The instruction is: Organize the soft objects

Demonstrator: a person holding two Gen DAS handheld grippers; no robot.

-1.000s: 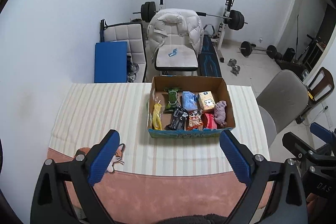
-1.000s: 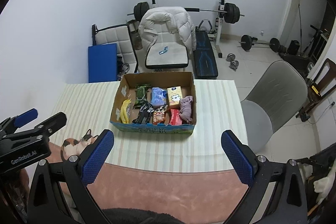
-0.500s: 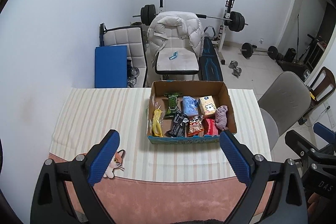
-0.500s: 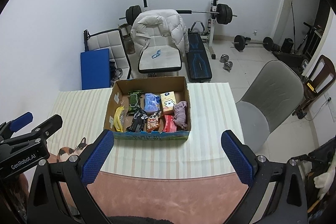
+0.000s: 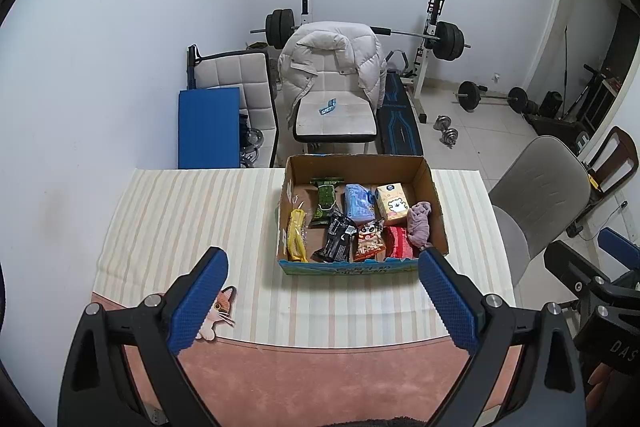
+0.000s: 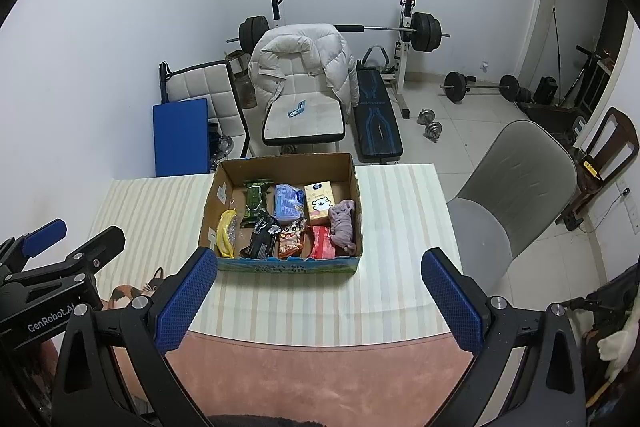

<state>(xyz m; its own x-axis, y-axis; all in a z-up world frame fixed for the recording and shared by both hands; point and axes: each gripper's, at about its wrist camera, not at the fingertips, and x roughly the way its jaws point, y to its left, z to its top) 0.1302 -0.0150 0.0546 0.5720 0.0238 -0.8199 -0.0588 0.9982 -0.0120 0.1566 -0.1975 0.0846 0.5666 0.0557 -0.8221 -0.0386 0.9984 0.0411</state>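
I hold both the left gripper [image 5: 322,297] and the right gripper [image 6: 320,297] wide and empty, and I think the crumpled mauve cloth [image 6: 343,225] in the brown cardboard box [image 6: 286,163] is light and limp, best pinched at its bunched middle.

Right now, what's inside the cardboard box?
The cardboard box holds snack packets, a blue pack, a bear-printed carton, a yellow bag and a purple cloth. Anything under them is hidden.
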